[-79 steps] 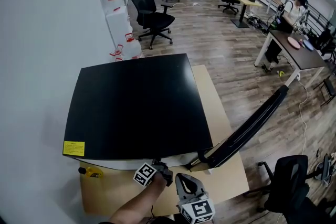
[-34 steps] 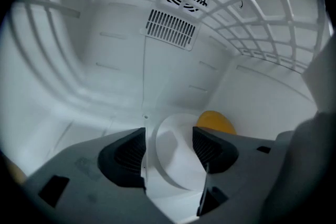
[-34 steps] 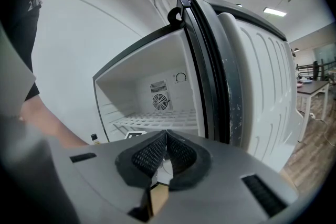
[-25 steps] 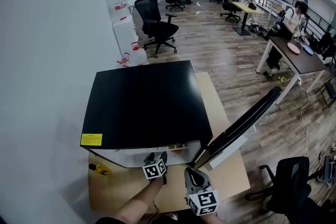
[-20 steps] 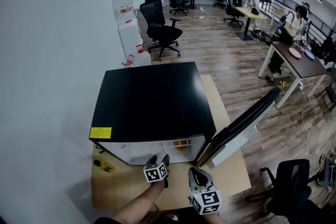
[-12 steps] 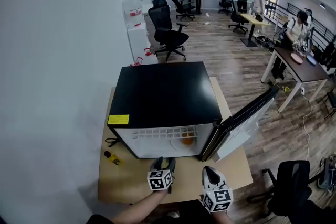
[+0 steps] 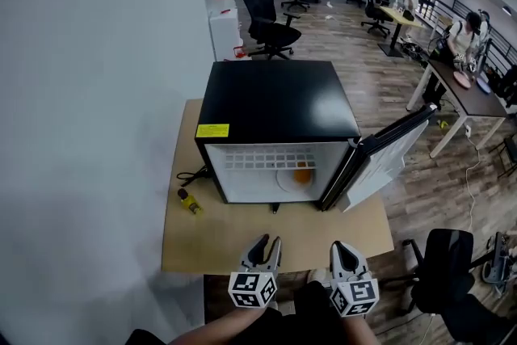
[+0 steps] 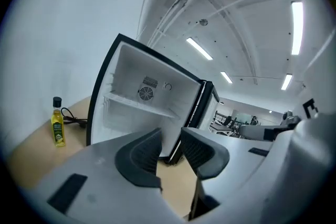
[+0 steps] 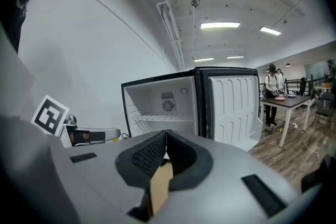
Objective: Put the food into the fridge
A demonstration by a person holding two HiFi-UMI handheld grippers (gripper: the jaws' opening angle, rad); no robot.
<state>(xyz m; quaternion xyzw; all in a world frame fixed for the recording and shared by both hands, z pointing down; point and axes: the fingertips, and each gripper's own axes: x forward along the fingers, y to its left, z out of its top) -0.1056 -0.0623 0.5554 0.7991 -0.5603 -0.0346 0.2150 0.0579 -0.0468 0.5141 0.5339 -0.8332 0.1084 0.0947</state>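
Note:
A black mini fridge (image 7: 279, 97) stands on a wooden table (image 7: 242, 242), its door (image 7: 388, 153) swung open to the right. On its lower white shelf an orange piece of food (image 7: 301, 175) lies on a pale plate (image 7: 284, 180). My left gripper (image 7: 268, 241) hovers over the table's near edge, well short of the fridge (image 8: 142, 92). Its jaws are closing, a gap still shows and nothing is between them (image 8: 170, 134). My right gripper (image 7: 339, 248) hangs beside it, shut with its tips touching on nothing (image 9: 165, 134), and faces the open fridge (image 9: 163, 97).
A small yellow oil bottle (image 7: 190, 202) and a black power cord (image 7: 190, 174) lie on the table left of the fridge. A black office chair (image 7: 444, 271) stands at the lower right. Desks, chairs and people fill the room behind.
The head view has drawn back and tilted, so the fridge's open front and the food inside now show. Both grippers have pulled away from the fridge to the table's near edge.

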